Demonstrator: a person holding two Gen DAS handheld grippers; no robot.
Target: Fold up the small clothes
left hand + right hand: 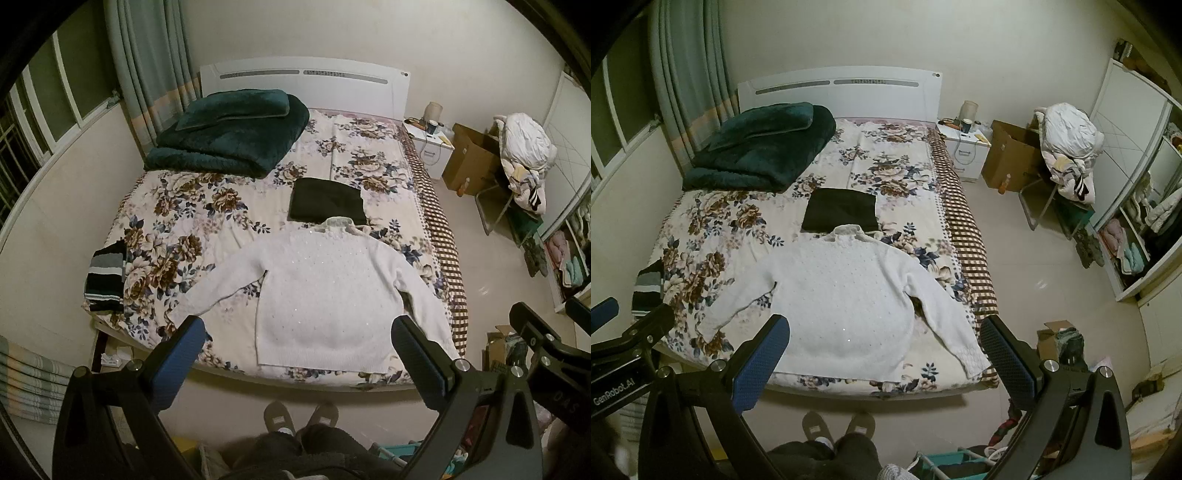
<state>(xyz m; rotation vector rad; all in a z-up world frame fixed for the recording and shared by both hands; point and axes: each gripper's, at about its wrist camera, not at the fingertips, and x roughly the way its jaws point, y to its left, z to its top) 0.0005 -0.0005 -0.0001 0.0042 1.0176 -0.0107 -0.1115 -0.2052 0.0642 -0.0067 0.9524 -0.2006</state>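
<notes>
Lying flat ahead, the white sweater (325,295) points collar away; left gripper (295,354) and right gripper (882,347) hover wide open, each nearer its own sleeve.

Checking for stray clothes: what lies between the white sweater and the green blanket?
A folded black garment touches the white sweater collar; floral sheet beyond, up to the green blanket, both views.

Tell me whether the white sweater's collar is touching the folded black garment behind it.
Touching. In the right wrist view, the white sweater collar overlaps the near edge of the folded black garment, with no floral sheet showing between them.
</notes>
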